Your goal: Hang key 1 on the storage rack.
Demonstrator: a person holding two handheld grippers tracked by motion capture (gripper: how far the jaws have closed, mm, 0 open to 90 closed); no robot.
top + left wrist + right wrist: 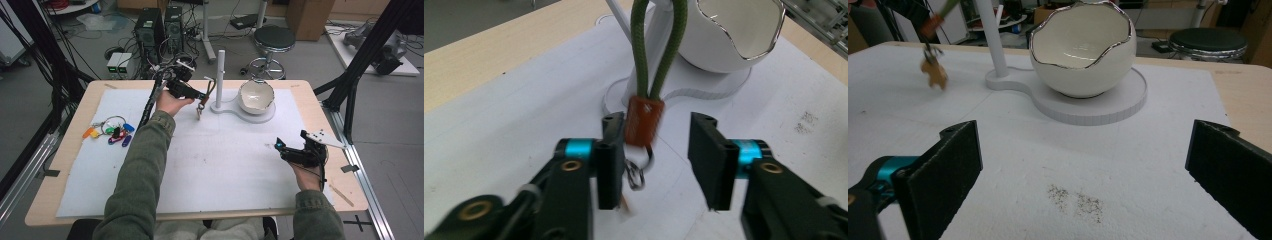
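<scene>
Now, from high up, my left hand-held gripper (204,95) is out by the white stand (220,75), with the green lanyard (210,89) dangling at its tip; my right hand-held gripper (282,148) sits well apart on the desk (75,135). Left gripper view: jaws apart, the lanyard's orange tab (644,121) between them, touching one pad. Right gripper view: jaws wide apart, the eggshell bowl (1083,47) straight ahead.

- Even, soft indoor light from above; shadows on the white mat (220,165) are faint.
- The bowl (1083,50) rim shows small bright glints.
- The hanging orange tag (644,121) is motion-blurred.
- Nearby gripper bodies look soft, out of focus.
</scene>
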